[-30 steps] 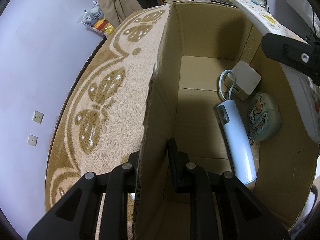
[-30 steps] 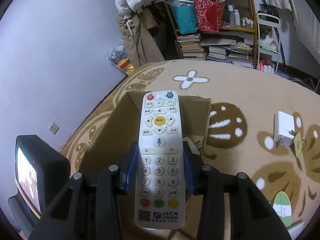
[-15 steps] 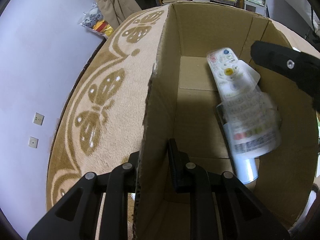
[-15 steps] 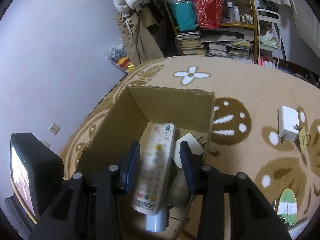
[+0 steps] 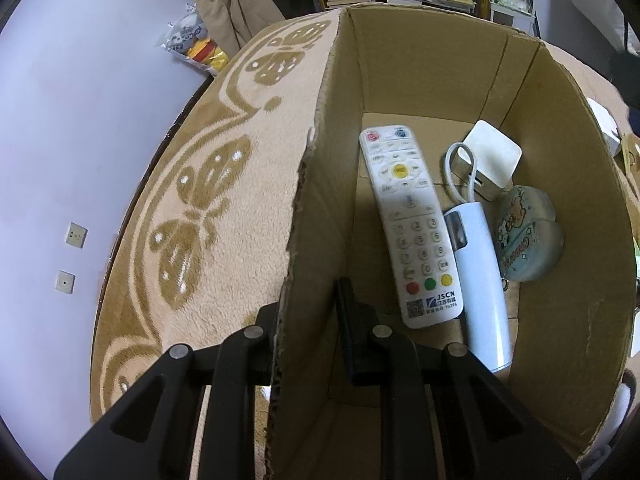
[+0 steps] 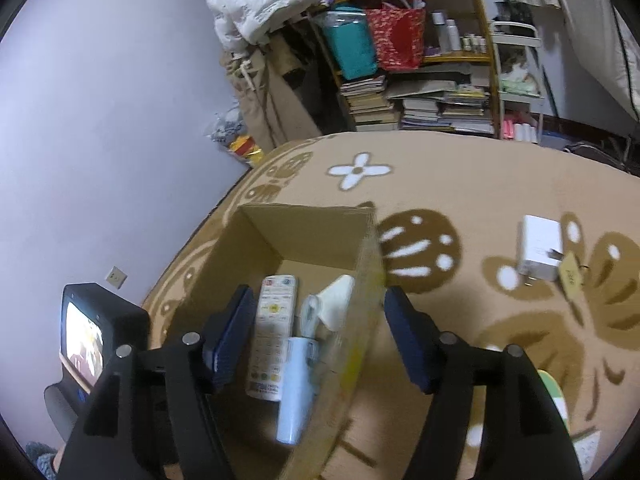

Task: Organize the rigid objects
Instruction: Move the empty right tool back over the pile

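Note:
An open cardboard box (image 5: 420,60) stands on the rug. In it lie a white remote control (image 5: 408,220), a light blue cylinder (image 5: 480,280), a white square charger with a cable (image 5: 494,156) and a round cartoon pouch (image 5: 524,240). My left gripper (image 5: 308,320) is shut on the box's left wall (image 5: 320,216), one finger inside, one outside. My right gripper (image 6: 316,332) is open and empty above the box (image 6: 304,232); the remote (image 6: 272,328) and cylinder (image 6: 296,392) show between its fingers.
A white power adapter (image 6: 538,252) with a tan tag (image 6: 570,276) lies on the patterned rug (image 6: 460,184) to the right. A green-white object (image 6: 554,396) lies near the right finger. Bookshelves (image 6: 420,92) stand at the back, a small screen (image 6: 86,340) at left.
My right gripper opened and let go of the remote, which dropped into the box and now lies flat on its floor. The left gripper still holds the box wall.

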{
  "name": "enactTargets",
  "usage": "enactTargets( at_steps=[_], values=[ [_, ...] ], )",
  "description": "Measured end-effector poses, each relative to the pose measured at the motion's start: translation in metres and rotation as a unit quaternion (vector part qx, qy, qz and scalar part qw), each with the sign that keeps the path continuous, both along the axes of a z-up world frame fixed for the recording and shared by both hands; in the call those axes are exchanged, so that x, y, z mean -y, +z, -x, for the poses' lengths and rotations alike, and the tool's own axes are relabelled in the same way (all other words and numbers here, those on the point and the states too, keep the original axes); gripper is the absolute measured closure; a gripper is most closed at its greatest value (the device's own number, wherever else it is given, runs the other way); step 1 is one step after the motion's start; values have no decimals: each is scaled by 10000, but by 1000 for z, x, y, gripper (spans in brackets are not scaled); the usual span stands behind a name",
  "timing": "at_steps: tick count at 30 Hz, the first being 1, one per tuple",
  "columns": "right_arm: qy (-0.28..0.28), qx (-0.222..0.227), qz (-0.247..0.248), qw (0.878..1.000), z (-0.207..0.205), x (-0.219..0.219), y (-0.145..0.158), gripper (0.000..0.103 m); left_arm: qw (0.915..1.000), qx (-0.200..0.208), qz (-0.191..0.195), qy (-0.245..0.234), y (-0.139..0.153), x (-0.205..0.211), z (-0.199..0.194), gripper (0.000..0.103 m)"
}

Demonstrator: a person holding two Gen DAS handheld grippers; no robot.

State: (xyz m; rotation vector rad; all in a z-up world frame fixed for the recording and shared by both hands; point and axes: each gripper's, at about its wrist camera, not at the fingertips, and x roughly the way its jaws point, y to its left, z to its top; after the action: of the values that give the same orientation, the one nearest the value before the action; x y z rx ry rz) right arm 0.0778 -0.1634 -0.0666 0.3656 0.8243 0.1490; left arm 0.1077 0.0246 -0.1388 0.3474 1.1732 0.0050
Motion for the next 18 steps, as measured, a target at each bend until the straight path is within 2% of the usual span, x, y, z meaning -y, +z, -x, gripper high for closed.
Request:
enactTargets(
  at_steps=[4,8,13,18],
  values=[
    [-164,-112,295,9994,11,15,-2,31,10000,2,-8,-6,0,-1,-1,85],
    [-612,-436,531,9958,27,35,-16,31,10000,0,3,-1,1,-3,-1,85],
    [-991,-786,312,9915,47,60,-36,31,10000,-2,6,9,0,-3,-1,85],
    [-1175,-1086,339,9865,64,78,-53,31,10000,9,0,8,1,-2,0,85]
  ],
)
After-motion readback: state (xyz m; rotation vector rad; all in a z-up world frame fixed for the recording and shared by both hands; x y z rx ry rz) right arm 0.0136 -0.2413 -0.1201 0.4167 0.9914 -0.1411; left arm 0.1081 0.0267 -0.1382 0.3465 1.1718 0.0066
